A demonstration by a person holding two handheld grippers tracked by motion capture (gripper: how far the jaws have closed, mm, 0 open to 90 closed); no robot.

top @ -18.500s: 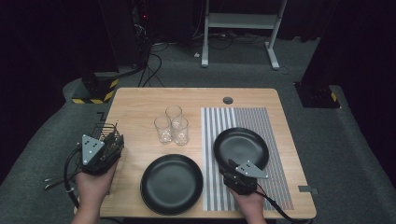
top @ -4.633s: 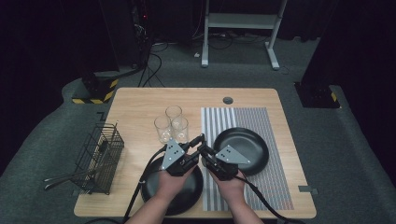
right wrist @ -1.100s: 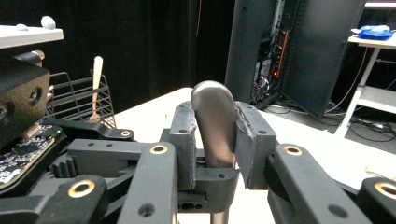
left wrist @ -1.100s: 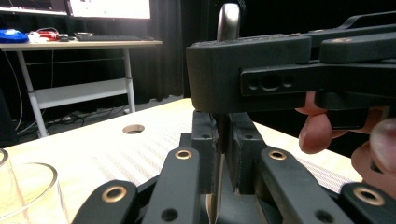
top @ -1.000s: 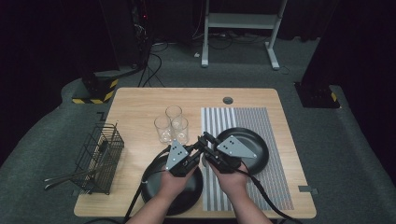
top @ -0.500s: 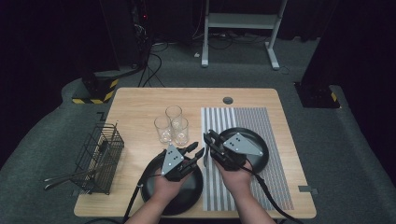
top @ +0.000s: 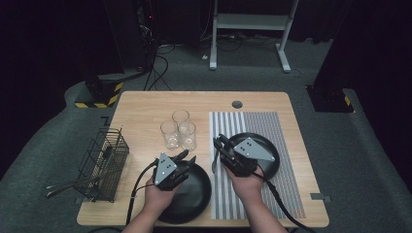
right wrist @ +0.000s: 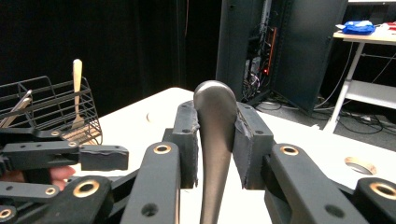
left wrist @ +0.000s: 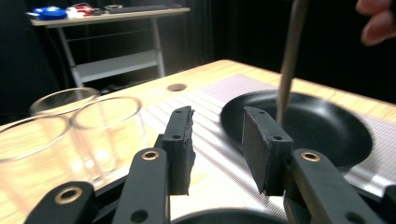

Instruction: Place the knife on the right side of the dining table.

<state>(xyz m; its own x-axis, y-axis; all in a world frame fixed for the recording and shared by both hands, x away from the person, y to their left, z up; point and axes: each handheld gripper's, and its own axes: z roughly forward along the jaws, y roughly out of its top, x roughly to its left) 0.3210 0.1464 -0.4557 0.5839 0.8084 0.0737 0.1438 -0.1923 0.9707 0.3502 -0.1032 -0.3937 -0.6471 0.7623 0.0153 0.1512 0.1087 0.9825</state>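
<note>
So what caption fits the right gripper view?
Right gripper clamps a metal utensil handle; wire basket behind.

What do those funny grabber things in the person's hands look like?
Each hand holds a black tool. The left gripper and right gripper both wear a grey three-cornered plate with small dark dots on top. Their fingers are flat black pads on black bars with brass-coloured rings. A black cable trails from each one. The forearms are bare, with no sleeves in sight.
</note>
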